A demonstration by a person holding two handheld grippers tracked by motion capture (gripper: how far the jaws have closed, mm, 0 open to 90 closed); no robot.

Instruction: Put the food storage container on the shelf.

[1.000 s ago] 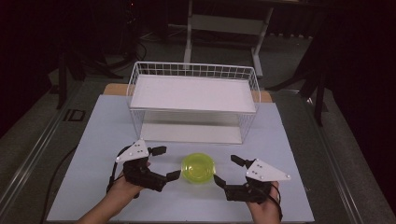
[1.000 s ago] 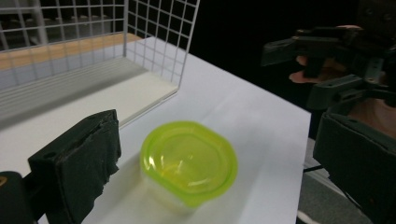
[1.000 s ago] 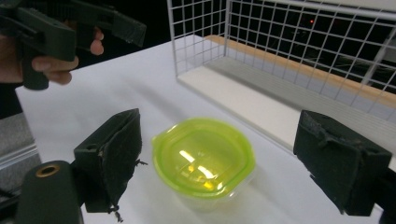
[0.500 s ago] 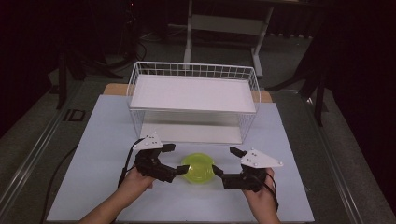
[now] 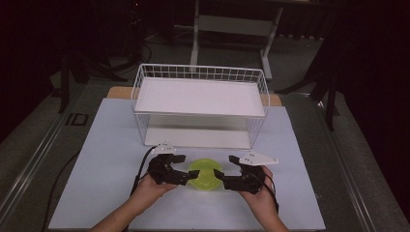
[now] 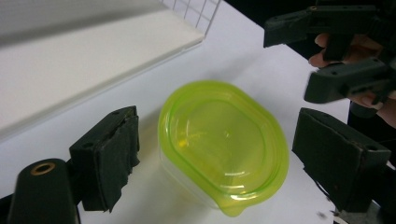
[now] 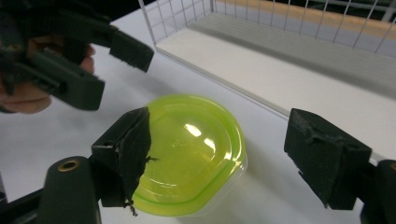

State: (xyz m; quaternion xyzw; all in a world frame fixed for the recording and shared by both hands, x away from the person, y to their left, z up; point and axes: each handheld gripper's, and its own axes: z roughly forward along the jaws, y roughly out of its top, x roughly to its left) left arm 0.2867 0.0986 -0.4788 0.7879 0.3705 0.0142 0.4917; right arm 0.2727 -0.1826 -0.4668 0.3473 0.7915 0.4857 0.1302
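White table [image 5: 96, 159] (dark room behind).

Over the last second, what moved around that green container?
Both grippers closed in on the container from either side: the left gripper slid right, the right gripper slid left. Each now has its open jaws flanking the lid; neither has gripped it. The container and the wire basket stayed put.

my left gripper [image 5: 189, 177] and right gripper [image 5: 218, 180] were black; foam-padded jaws, grey three-cornered top plates, trailing black cables; forearms bare.
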